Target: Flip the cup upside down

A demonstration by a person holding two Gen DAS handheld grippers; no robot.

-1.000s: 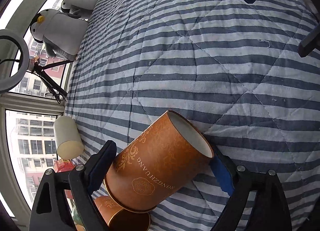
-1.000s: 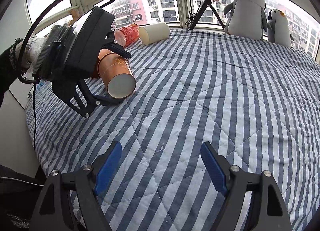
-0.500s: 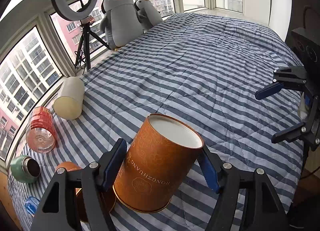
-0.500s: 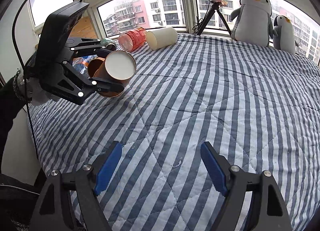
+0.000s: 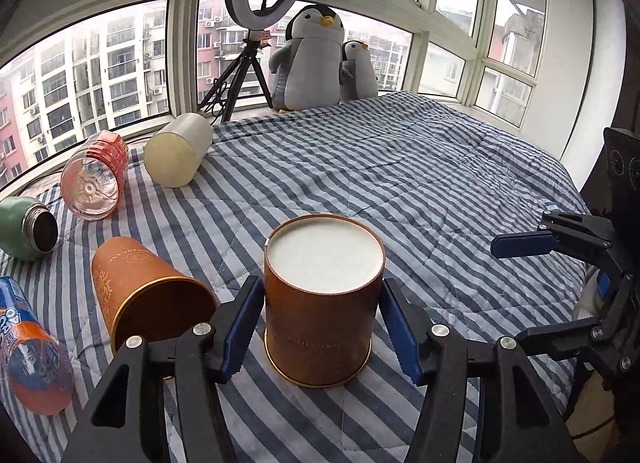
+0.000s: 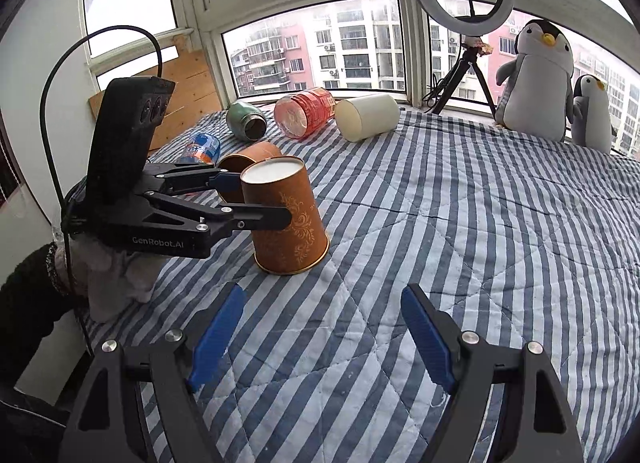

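An orange-brown paper cup (image 5: 320, 311) with gold print stands upside down on the striped bedspread, its white base facing up. It also shows in the right wrist view (image 6: 284, 215). My left gripper (image 5: 320, 327) straddles the cup, its blue pads close to the cup's sides; a thin gap shows at each pad. It also shows in the right wrist view (image 6: 252, 199). My right gripper (image 6: 320, 339) is open and empty above the bedspread, to the right of the cup. It appears at the right edge of the left wrist view (image 5: 536, 287).
A second orange cup (image 5: 148, 295) lies on its side left of the flipped one. A soda bottle (image 5: 28, 355), green flask (image 5: 26, 229), red bottle (image 5: 96, 175) and cream cylinder (image 5: 178, 155) lie along the left. Two plush penguins (image 5: 316, 59) and a ring light tripod (image 5: 256, 43) stand by the window.
My left gripper has turned the cup from tilted on its side to upside down and set it on the bedspread. The jaws have loosened slightly. My right gripper has stayed open.
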